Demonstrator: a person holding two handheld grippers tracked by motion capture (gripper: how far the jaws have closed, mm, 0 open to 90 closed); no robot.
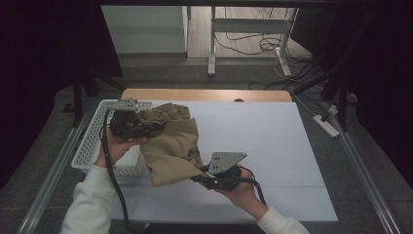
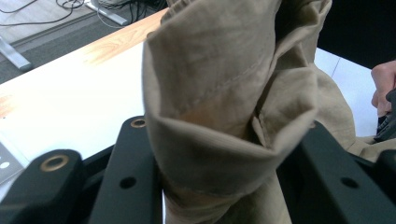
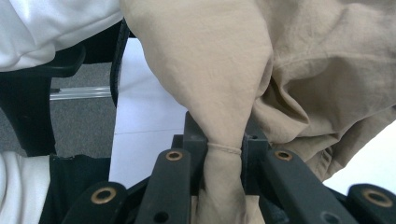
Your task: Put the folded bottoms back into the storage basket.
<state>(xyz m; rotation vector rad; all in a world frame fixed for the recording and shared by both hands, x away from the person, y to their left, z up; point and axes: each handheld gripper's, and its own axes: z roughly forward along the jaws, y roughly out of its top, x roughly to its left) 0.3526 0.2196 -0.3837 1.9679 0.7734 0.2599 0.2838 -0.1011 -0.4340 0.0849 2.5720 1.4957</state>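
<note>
A tan cloth garment [image 1: 173, 144] hangs bunched between both grippers above the white table [image 1: 272, 141]. My left gripper [image 1: 146, 127] holds its upper left part; in the left gripper view a thick fold of the garment [image 2: 219, 116] is pinched between the black jaws. My right gripper [image 1: 203, 176] holds the lower right corner; in the right gripper view a thin twisted edge of the garment [image 3: 224, 154] is clamped tight between the jaws. The cloth covers both sets of fingertips.
A white perforated plastic basket [image 1: 95, 141] sits at the table's left edge, under my left hand. A wooden strip [image 1: 204, 94] runs along the table's far edge. Beyond it are desk legs and cables on the floor. White sleeves cover both forearms.
</note>
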